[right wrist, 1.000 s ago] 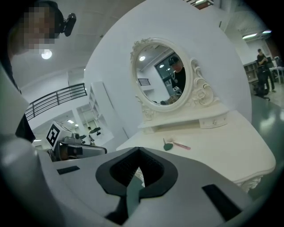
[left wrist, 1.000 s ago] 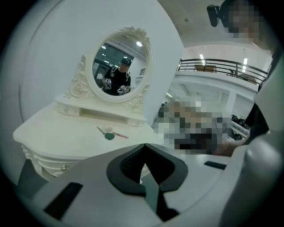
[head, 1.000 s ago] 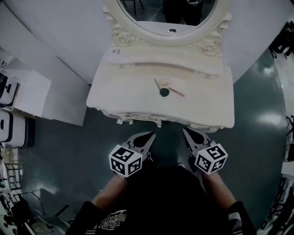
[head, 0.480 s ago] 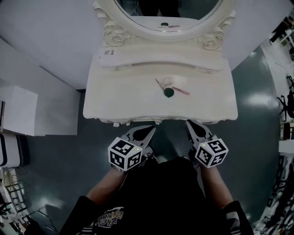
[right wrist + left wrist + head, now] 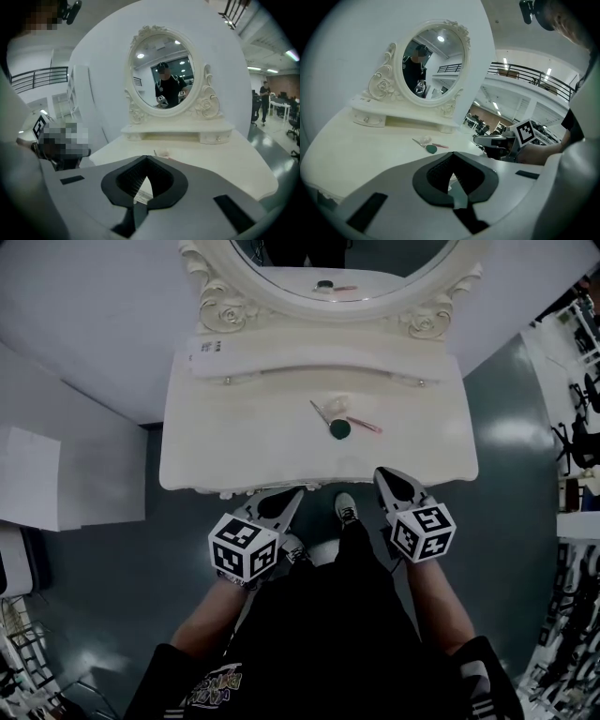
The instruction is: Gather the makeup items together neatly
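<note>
**Both tools at the bench edge, makeup cluster waiting mid-top**

Here we are at the near edge of the cream bench (image 5: 234, 446). The left tool (image 5: 292, 495) and the right tool (image 5: 385, 476) sit side by side, and both are pressed together with nothing between the tips. Each tool's own view confirms it: the tips meet and only bare benchtop shows through the pad hollow.

The work lies ahead, about mid-bench and in front of the oval mirror (image 5: 328, 268). There's a small green round piece (image 5: 339, 428), dark and flat-looking, perhaps a compact or a cap. A thin grey stick (image 5: 320, 412) angles in from its upper left, its end at or touching the green piece. A pink stick (image 5: 364, 425) runs off to the right, just beside it. A pale, soft-looking pad (image 5: 337, 406) sits right behind the green piece. Exactly what each item is can't be made out at this size.

So the items are loosely bunched but splayed at different angles. By my read, the job is tidying rather than fetching.

To do it well, spread the jaws before coming down on anything. Come in low and take each stick across its shaft near the middle, because these slim pieces could roll or skitter on that smooth top. One tool could steady the green piece while the other swings the sticks parallel. Keep the touch light on the pale pad, since it looks easy to shove.
</note>
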A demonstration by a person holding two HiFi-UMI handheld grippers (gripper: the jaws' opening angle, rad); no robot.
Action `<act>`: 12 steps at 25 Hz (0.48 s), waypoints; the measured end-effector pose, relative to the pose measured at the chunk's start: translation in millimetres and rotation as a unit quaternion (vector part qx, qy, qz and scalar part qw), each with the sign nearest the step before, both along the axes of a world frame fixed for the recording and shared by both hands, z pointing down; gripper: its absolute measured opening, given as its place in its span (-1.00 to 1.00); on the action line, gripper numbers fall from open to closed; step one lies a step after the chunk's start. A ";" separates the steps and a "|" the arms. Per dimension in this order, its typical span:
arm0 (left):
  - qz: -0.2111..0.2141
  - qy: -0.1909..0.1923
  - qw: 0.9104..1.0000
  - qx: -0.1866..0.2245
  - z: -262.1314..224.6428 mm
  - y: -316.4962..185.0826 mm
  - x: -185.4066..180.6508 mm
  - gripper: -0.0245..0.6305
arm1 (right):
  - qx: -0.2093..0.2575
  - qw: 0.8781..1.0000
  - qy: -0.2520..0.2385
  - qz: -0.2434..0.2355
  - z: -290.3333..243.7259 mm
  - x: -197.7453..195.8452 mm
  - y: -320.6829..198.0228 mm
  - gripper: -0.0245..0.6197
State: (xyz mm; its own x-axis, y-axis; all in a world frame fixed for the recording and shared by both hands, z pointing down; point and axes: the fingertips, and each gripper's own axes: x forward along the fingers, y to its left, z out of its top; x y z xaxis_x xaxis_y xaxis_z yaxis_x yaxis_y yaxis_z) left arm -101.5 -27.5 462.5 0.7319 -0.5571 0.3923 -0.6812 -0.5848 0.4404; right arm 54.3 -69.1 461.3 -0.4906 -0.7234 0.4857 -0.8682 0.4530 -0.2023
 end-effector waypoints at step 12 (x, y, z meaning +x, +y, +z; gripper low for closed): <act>-0.045 -0.011 0.999 -0.022 10.4 -42.6 14.8 -0.90 | -0.031 0.983 0.157 -0.094 78.4 31.6 -93.3 -0.77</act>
